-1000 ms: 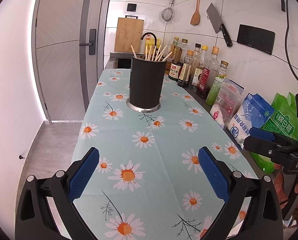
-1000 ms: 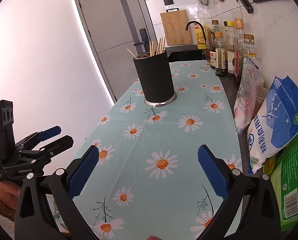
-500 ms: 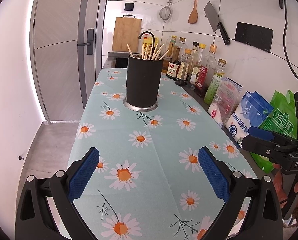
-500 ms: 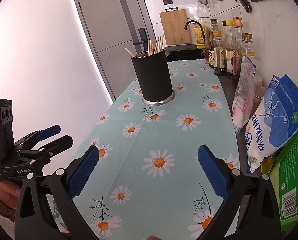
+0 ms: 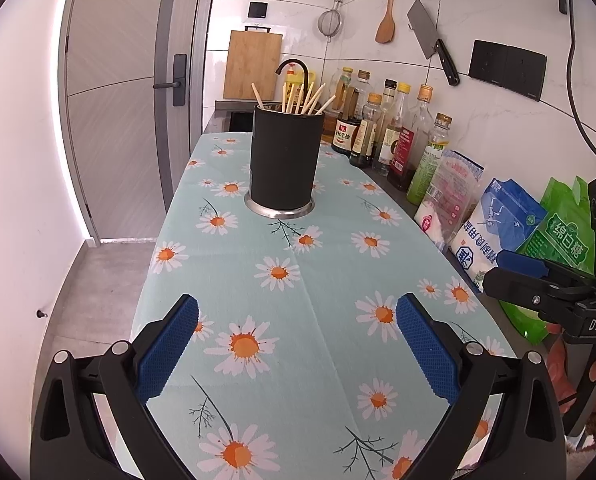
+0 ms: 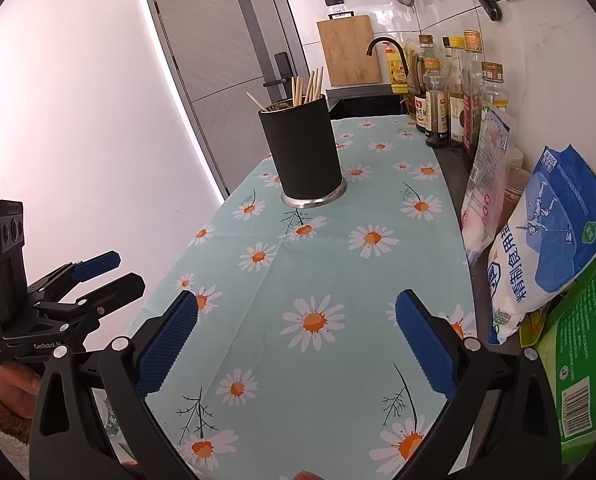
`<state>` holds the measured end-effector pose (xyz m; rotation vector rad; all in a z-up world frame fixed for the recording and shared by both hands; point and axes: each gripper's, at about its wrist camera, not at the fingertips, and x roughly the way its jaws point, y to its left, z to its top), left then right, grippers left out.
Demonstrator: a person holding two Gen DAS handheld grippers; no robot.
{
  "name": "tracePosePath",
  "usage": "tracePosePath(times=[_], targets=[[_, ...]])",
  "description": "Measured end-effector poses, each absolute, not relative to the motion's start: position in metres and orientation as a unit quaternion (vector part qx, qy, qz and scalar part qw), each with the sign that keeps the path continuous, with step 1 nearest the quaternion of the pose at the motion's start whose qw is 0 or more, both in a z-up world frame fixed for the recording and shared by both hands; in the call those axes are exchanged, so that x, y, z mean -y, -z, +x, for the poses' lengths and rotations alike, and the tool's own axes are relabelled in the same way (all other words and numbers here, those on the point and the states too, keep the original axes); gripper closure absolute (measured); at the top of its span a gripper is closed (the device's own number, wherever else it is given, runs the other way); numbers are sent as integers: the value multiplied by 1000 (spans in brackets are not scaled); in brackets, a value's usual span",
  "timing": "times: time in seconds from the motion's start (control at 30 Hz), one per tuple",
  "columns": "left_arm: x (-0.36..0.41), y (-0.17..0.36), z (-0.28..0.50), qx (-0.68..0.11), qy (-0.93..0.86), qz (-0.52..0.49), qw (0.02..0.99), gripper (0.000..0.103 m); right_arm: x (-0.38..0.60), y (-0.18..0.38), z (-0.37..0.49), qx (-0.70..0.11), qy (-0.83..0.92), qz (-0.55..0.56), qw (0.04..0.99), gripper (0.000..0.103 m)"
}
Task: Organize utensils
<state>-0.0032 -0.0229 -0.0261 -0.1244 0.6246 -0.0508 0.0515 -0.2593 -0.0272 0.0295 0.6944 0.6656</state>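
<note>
With both my left fingers (image 5: 297, 354) and right fingers (image 6: 295, 350) spread wide and empty above the daisy-cloth surface (image 5: 318, 360), the chopsticks (image 5: 298, 98) stand far off in their black holder (image 5: 285, 164), which a careless reach could topple.

A black cup (image 5: 285, 160) stands upright on the daisy cloth (image 5: 298, 280), full of wooden chopsticks (image 5: 298, 98). The left gripper (image 5: 297, 350) is well in front of the cup, its blue fingers (image 5: 169, 350) wide apart, holding nothing. Bottles (image 5: 386, 132) stand right of the cup. The right gripper (image 5: 510, 270) is nearer, far right.
</note>
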Motion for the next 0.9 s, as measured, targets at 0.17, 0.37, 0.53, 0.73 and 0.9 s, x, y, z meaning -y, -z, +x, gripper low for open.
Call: tracePosePath(times=[0.17,0.37,0.53,0.73,0.9], targets=[[25,26,-2,-309,30,-58,949,6,260,29,50,-336,-317,16,887,5],[25,26,-2,-309,29,-59,949,6,260,29,50,-336,-316,19,887,5],[25,27,-2,-308,28,-59,949,6,259,31,50,-338,-316,17,886,5],[24,27,-3,-306,27,-60,950,6,258,31,51,-339,-319,16,885,5],[22,26,-2,-309,23,-64,949,6,257,31,51,-340,-319,16,884,5]])
